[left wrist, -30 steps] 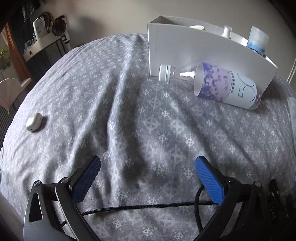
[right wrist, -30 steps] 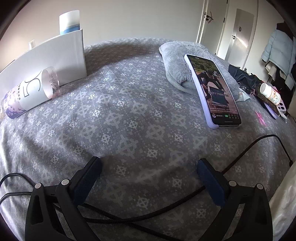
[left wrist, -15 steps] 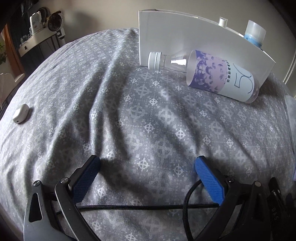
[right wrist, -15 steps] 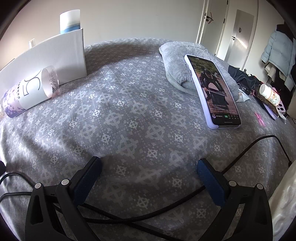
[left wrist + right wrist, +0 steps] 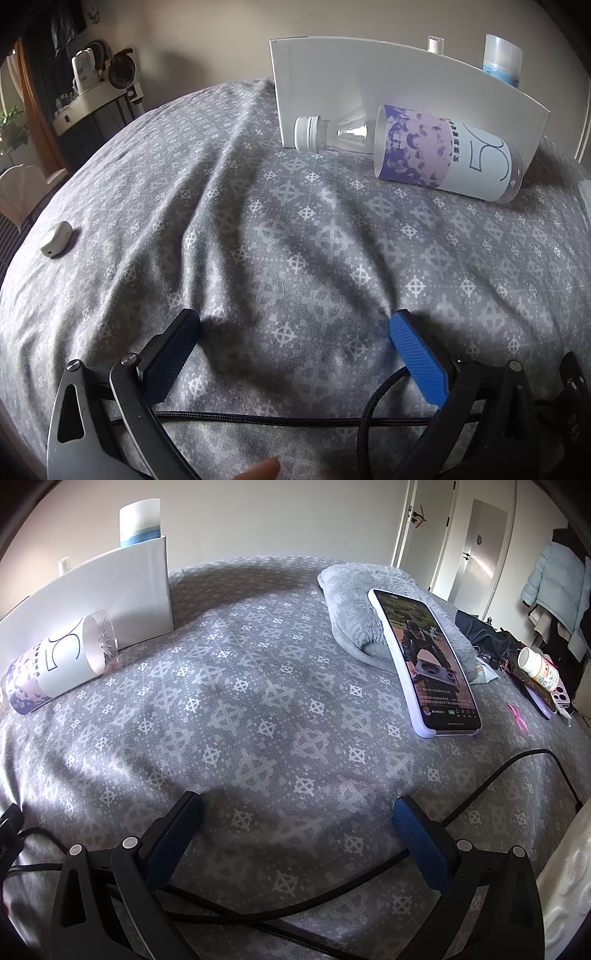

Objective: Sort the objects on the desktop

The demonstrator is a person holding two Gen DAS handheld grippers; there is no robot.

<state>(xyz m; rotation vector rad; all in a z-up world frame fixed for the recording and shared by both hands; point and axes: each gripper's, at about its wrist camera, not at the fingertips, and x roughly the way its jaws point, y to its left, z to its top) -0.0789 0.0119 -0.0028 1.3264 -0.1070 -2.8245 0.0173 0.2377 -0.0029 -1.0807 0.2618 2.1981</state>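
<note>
Reaching advised: left gripper (image 5: 293, 326), jaws spread, empty; plastic bottle (image 5: 432, 155) ahead-right against white box (image 5: 369, 81); pinch mid-label.

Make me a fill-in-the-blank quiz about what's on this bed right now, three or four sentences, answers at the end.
1. The plastic bottle lies on its ____ against the white box.
2. The phone leans on a fluffy grey ____, its screen lit.
3. The left gripper and right gripper both stand ____, holding nothing.
4. The bottle's cap is ____ in colour.

Missing words: side; cushion; open; white
</note>
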